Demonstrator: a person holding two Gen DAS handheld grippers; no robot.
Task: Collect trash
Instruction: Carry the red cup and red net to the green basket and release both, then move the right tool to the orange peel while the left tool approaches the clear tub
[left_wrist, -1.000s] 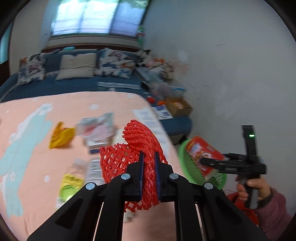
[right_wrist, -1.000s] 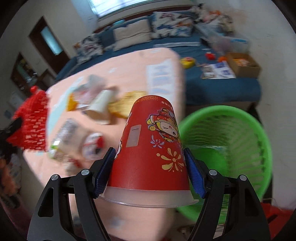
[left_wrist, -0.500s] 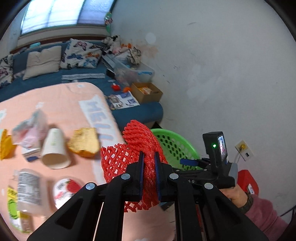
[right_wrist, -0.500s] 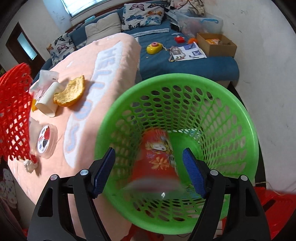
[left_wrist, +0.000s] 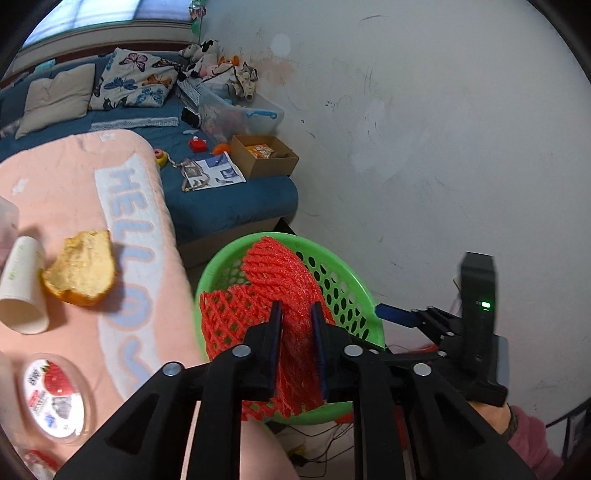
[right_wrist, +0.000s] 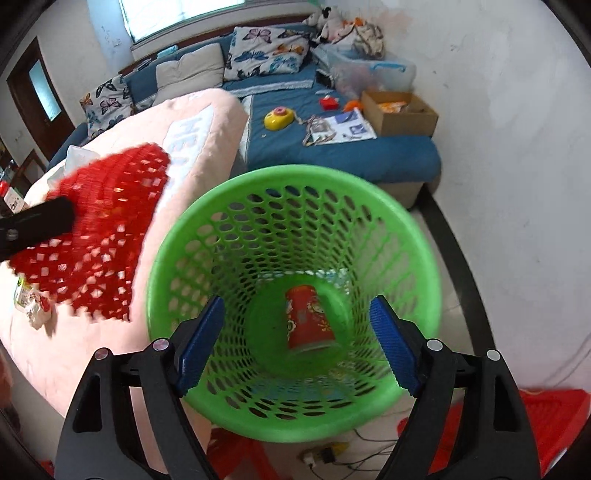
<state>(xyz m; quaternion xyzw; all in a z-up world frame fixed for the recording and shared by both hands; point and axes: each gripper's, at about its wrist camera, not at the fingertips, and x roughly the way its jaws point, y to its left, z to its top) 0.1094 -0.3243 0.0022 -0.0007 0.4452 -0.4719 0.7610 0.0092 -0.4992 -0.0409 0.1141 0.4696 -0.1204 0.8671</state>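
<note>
One red cup (right_wrist: 308, 317) now lies in the green basket (right_wrist: 236, 184); right gripper (right_wrist: 295, 341) jaws gape empty, left gripper (left_wrist: 295, 325) clamps red foam net (left_wrist: 273, 280).

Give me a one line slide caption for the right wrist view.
Open right gripper above the green basket, red cup lying at its bottom, red foam net approaching from the left.

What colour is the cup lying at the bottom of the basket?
Red, with a printed cartoon design; the cup in the green basket shows best in the right wrist view.
</note>
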